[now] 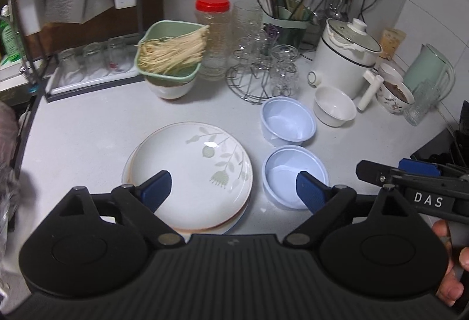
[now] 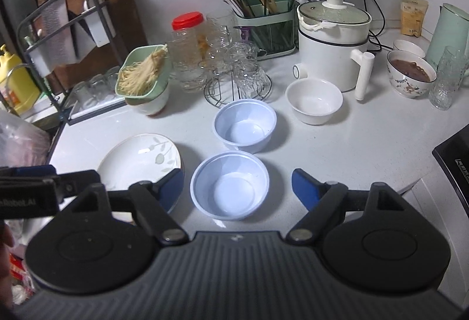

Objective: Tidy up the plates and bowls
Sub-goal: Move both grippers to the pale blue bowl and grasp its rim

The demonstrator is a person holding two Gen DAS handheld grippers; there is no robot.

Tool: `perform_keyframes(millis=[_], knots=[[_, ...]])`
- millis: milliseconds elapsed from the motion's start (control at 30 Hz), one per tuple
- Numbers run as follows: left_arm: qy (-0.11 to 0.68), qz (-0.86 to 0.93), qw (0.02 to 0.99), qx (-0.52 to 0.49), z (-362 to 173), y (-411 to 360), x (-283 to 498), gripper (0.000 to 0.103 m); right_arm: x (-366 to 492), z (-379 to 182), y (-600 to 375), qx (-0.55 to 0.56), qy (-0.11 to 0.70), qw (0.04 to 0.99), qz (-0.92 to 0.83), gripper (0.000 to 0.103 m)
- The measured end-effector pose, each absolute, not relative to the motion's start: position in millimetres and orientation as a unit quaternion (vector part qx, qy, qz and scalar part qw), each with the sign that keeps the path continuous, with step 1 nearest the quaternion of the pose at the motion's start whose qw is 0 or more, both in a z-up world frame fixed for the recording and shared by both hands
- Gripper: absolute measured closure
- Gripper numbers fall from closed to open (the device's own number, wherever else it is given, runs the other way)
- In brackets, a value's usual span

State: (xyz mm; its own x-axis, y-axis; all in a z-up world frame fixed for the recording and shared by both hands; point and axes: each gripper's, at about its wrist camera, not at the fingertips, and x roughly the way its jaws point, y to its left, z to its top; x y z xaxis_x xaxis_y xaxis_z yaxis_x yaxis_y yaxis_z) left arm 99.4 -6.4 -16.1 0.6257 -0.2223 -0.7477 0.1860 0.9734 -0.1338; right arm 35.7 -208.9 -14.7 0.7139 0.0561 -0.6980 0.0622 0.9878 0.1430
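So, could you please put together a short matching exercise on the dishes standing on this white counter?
Things:
1. white leaf-patterned plate
2. pale blue plastic bowls
3. green square basket
4. floral ceramic bowl

States:
A. holds dried noodles
B. holds something brown
C. on top of a stack
D. two, empty, one behind the other

Pairs: 1-C, 2-D, 3-A, 4-B

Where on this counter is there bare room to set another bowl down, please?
Bare counter lies right of the two blue bowls, in front of the white bowl, and left of the stacked plates, below the green basket. The back by the glasses and cooker is crowded.
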Motion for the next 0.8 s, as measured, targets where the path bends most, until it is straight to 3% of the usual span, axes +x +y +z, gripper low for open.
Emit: perform_keyframes(millis=[800], knots=[[0.437, -0.222, 0.872, -0.012, -43, -16, 219, 0.009, 86, -21, -210, 0.131, 0.416, 0.894, -0.099, 0.021]])
